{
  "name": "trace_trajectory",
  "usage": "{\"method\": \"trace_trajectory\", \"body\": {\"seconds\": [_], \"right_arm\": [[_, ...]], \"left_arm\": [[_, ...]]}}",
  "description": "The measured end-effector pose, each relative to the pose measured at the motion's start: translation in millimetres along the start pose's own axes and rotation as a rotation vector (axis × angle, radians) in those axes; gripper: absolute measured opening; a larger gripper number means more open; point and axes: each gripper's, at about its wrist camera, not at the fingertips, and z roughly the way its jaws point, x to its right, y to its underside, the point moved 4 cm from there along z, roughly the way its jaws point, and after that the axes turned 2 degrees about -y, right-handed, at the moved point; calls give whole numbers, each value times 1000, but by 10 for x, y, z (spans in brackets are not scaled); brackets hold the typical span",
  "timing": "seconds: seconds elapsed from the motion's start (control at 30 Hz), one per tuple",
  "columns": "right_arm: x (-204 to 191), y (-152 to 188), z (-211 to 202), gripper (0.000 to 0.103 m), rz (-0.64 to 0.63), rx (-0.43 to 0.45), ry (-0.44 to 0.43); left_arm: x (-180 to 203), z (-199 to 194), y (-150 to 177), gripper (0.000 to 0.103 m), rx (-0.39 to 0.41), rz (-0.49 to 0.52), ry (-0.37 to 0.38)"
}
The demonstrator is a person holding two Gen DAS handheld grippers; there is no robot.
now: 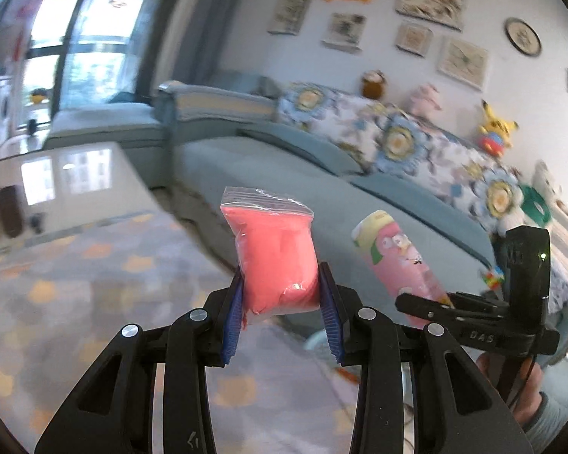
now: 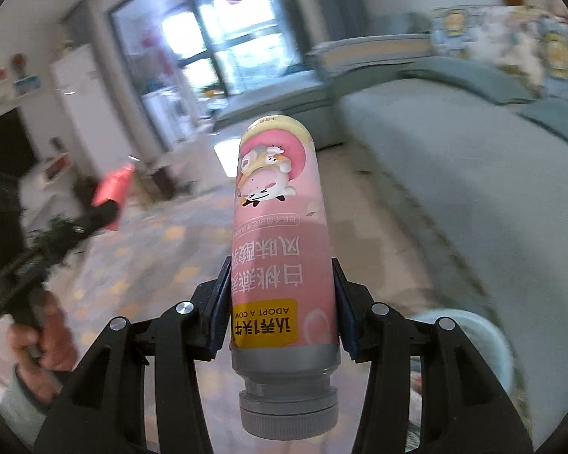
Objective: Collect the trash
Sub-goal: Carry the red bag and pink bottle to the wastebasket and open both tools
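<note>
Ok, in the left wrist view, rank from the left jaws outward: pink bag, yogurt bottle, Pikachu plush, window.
1. pink bag, clamped in the jaws.
2. yogurt bottle, just right, held by the right gripper.
3. Pikachu plush, on the sofa back, right.
4. window, far left.

- Left gripper [image 1: 282, 312] jaws filled by pink bag [image 1: 274, 253]; no room between pads.
- Right gripper [image 2: 282, 302] jaws filled by pink bottle [image 2: 280, 234], cap end toward camera.
- Right gripper sits just right of left gripper in left wrist view, near, not touching.
- Sofa [image 1: 359, 196] blocks far and right side.
- Patterned rug [image 1: 94, 283] near and left: open floor, passable.
- Pale tub rim [image 2: 484, 340] low right, partly hidden behind right gripper's fingers.
- Glossy table [image 1: 68, 174] far left.
</note>
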Motion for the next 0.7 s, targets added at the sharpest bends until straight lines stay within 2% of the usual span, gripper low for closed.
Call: {"method": "trace_trajectory", "body": {"seconds": [0.13,0.27,0.47,0.5,0.53,0.57,0.6,0.63,0.7], "right_arm": [[505,157,-250,44,79,-6,158],[938,389,-322,44,182,-33,230],[1497,779,-234,44,339,-114,326],[1572,847,-214,45,364,-128,334],[1639,895,-199,46,384,-139,339],[1718,958,-173,46,413,-154,343],[1774,1017,-156,48,436,-162,345],[1849,1073,-143,54,459,-175,352],[1917,1169,-129,55,474,-184,351]], "left_arm": [[450,411,125,35,-86,47,71],[826,920,417,35,-215,53,146],[1079,1442,832,37,-345,30,187],[1092,1495,883,41,-355,32,179],[1111,1563,956,51,-374,37,171],[1126,1596,993,54,-382,40,175],[1148,1623,1017,57,-388,45,173],[1161,1631,1017,57,-393,48,170],[1145,1618,1035,58,-403,52,178]]}}
